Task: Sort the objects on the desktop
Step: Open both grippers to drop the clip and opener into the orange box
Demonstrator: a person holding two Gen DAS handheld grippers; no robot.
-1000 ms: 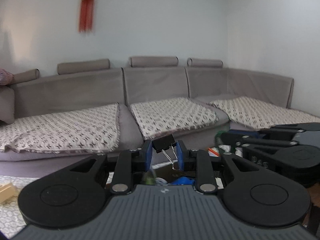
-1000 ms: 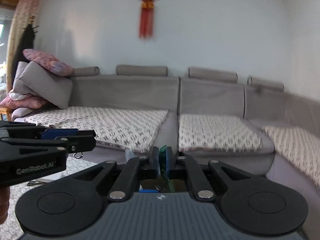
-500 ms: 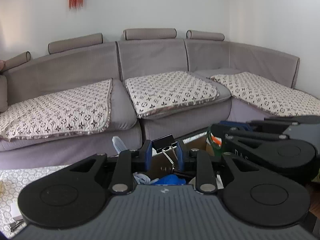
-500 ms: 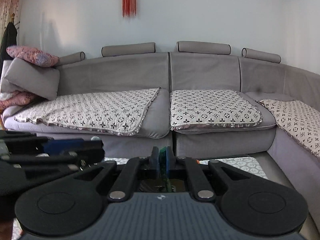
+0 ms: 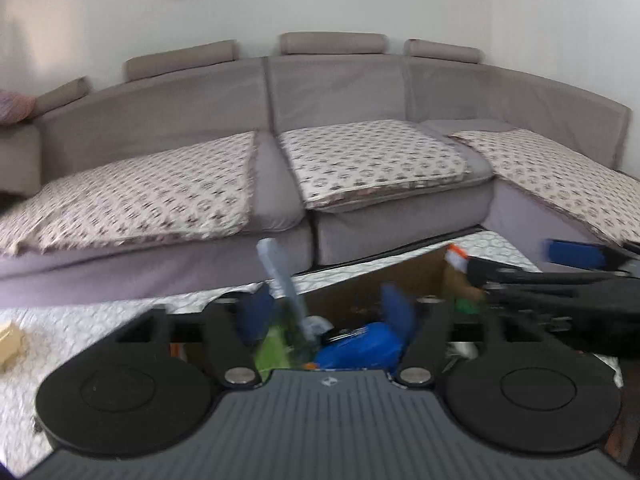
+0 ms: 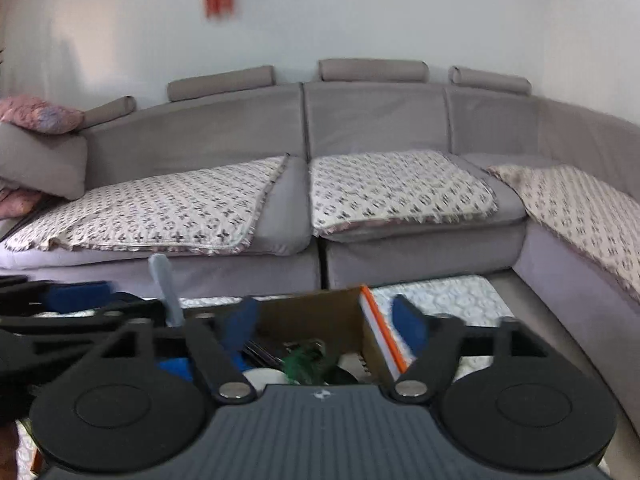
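Both grippers hang over an open cardboard box [image 6: 320, 312] on the table. My left gripper [image 5: 326, 312] is open and empty, above a blue object [image 5: 360, 346], a green item [image 5: 272, 346] and a pale blue stick [image 5: 280, 276] standing in the box. My right gripper [image 6: 324, 322] is open and empty, above a dark green item [image 6: 306, 362] and a white round object [image 6: 264, 378] in the box. The right gripper also shows at the right in the left wrist view [image 5: 560, 284]. The left gripper shows at the left in the right wrist view [image 6: 76, 304]. Both views are blurred.
The box [image 5: 400, 284] has an orange-edged flap [image 6: 380, 328] on its right side. The table wears a white patterned cloth [image 5: 72, 332]. A small tan block [image 5: 10, 342] lies at the far left. A grey sofa [image 6: 320, 200] stands close behind the table.
Both grippers have opened. The black binder clip is gone from the left jaws and the green item from the right. Both cameras have tilted down toward the box.
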